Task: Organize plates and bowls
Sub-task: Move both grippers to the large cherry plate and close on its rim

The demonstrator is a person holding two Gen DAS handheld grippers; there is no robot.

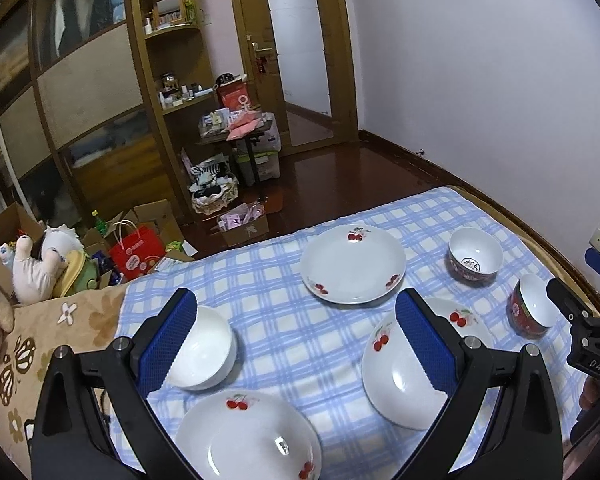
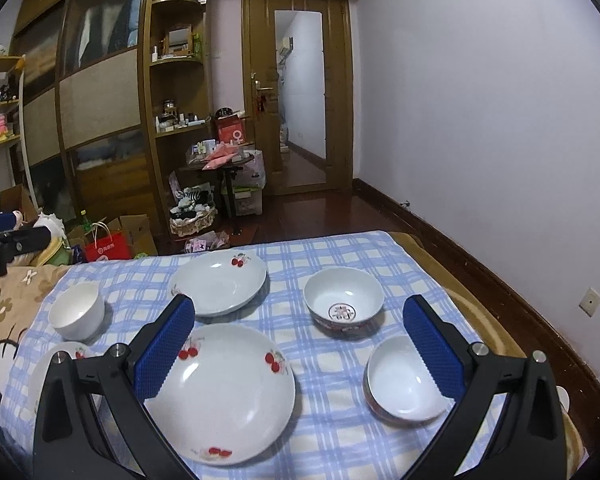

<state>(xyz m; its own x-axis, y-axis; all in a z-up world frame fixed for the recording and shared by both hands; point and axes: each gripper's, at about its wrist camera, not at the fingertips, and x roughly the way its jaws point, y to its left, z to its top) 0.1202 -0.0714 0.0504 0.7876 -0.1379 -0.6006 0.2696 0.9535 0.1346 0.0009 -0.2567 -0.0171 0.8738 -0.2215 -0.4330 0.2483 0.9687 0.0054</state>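
1. Hovering above the checked cloth (image 2: 332, 432): left gripper (image 1: 296, 344) and right gripper (image 2: 300, 348), both jaws spread wide, nothing held.
2. Three cherry plates (image 2: 224, 392) and a plain white bowl (image 1: 206, 348) lie apart on the cloth.
3. Two red-patterned bowls (image 2: 343, 300) sit near the right edge.

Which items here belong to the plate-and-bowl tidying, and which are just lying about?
Job items:
three cherry plates
plain white bowl
two red-patterned bowls

Lying about:
red paper bag
plush toys
cardboard boxes
basket
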